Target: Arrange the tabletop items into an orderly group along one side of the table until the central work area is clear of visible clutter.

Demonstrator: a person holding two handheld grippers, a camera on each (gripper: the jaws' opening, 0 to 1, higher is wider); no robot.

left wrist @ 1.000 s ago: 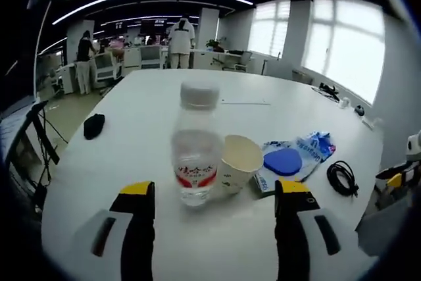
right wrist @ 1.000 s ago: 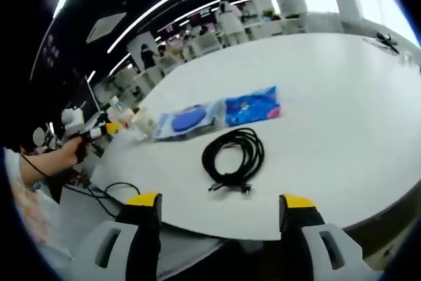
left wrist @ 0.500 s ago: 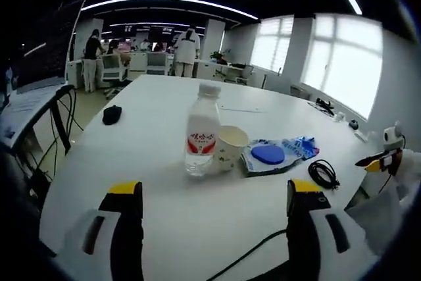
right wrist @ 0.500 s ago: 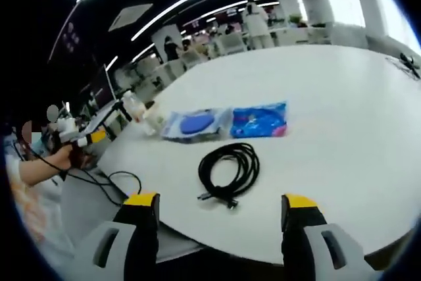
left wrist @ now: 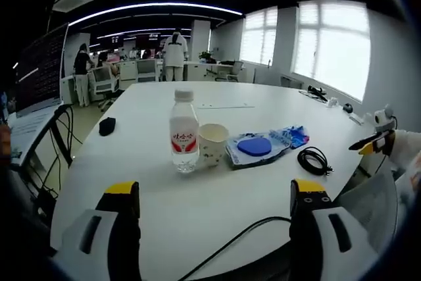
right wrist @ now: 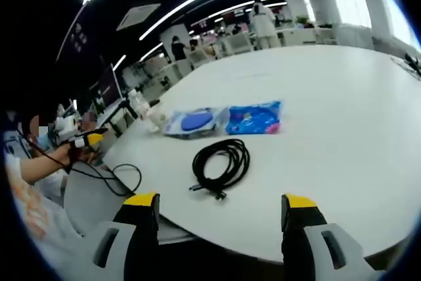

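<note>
A clear water bottle with a red label stands upright on the white table, touching a paper cup to its right. Beside them lie a clear bag holding a blue disc, a blue packet and a coiled black cable. My left gripper is open, well back from the bottle. In the right gripper view the coiled cable lies ahead of my open right gripper, with the disc bag, blue packet and bottle beyond.
A small black object lies far left on the table. A black wire crosses the table's near edge. The other gripper is held at the right; a hand with a gripper is at left. People stand by desks far off.
Both cameras have pulled back from the table: the bottle and cup look smaller and farther in the left gripper view. The things on the table have not moved.
</note>
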